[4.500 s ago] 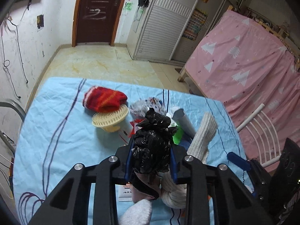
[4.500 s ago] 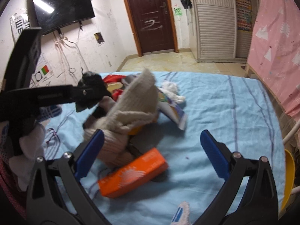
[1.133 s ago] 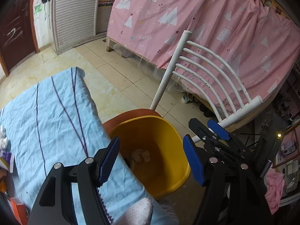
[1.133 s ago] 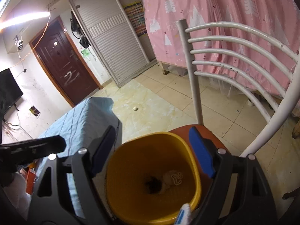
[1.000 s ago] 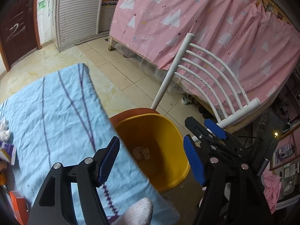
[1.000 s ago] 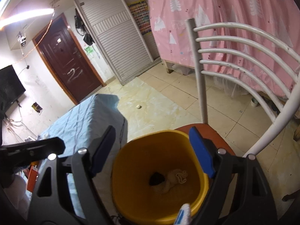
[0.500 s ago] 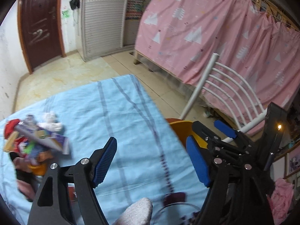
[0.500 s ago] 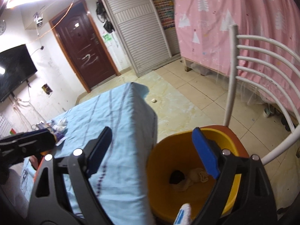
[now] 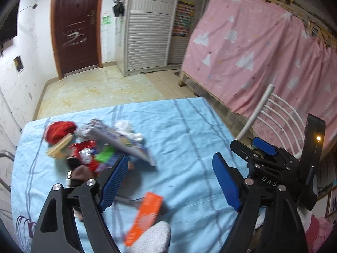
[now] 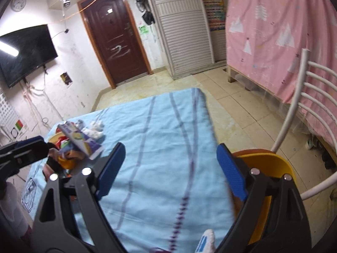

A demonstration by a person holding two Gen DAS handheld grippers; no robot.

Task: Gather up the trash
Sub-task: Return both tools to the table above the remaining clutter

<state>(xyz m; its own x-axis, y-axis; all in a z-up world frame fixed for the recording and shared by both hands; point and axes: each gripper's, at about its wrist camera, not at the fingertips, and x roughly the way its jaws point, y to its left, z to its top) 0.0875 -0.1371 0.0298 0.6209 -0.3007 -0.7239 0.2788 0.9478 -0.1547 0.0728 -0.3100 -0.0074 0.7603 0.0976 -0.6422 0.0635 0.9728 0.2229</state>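
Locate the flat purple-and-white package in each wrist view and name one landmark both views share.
Left wrist view: the purple-and-white package lies left of centre on the blue cloth, tilted across the pile of clutter, beyond the left finger.
Right wrist view: the same package sits at the left, on the far left part of the cloth, beside a white crumpled wad.
Shared landmark: the dark brown door with a pale scrawl.

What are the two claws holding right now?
Nothing. The left claw and the right claw are both open and have just been opening, with only the blue cloth showing between them.
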